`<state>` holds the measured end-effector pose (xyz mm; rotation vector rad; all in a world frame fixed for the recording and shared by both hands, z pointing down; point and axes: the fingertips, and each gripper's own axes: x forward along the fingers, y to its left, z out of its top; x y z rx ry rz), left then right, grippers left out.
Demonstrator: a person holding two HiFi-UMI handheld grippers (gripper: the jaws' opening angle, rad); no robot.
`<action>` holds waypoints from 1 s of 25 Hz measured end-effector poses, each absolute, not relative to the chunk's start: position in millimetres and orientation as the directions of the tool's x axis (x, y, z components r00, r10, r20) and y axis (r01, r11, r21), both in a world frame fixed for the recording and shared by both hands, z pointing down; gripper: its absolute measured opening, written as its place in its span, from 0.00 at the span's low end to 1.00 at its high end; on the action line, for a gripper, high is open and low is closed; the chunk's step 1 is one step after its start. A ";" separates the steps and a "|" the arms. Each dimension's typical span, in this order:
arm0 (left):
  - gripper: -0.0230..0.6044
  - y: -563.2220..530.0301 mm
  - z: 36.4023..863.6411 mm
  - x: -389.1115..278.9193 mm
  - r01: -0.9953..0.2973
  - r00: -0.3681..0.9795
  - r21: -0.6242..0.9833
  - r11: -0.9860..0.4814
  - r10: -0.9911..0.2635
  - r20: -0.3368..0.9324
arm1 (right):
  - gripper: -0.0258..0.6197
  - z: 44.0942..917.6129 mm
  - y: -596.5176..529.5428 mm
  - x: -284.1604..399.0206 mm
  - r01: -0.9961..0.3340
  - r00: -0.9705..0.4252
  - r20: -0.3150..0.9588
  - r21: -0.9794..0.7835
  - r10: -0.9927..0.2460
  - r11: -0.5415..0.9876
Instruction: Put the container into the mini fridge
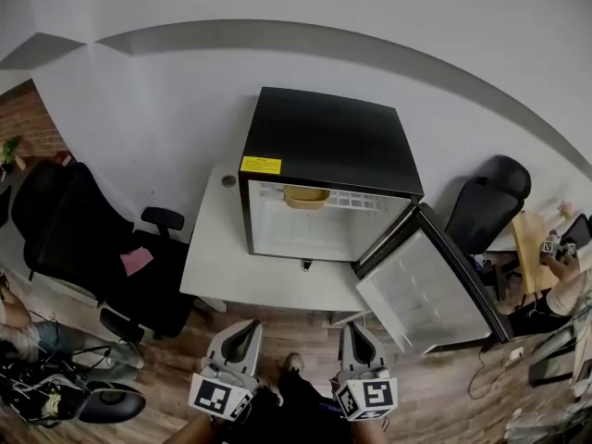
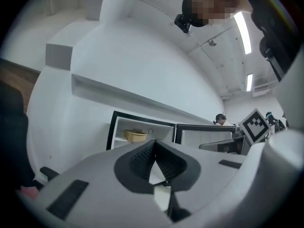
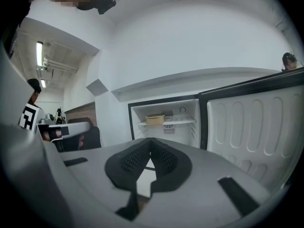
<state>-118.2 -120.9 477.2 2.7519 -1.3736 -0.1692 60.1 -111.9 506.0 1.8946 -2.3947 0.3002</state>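
A black mini fridge (image 1: pixel 324 137) stands on a white table (image 1: pixel 217 266) with its door (image 1: pixel 427 289) swung wide open to the right. A tan container (image 1: pixel 305 196) sits on the upper shelf inside, also seen in the left gripper view (image 2: pixel 135 136) and the right gripper view (image 3: pixel 155 119). Both grippers hang low in front of the table, well short of the fridge. My left gripper (image 1: pixel 242 333) (image 2: pixel 154 144) is shut with nothing between its pads. Beside it, my right gripper (image 1: pixel 356 333) (image 3: pixel 151 141) is shut too and holds nothing.
A black office chair (image 1: pixel 74 239) stands left of the table and another chair (image 1: pixel 490 202) behind the open door. A person (image 1: pixel 564 285) sits at the far right. Cables and gear (image 1: pixel 55 387) lie on the wooden floor at the lower left.
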 end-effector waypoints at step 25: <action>0.05 -94.4 470.0 -86.6 -0.832 0.539 0.118 -0.543 -0.840 -0.063 | 0.06 506.4 -85.1 91.7 -0.960 -0.271 0.175 -0.113 -0.946 0.254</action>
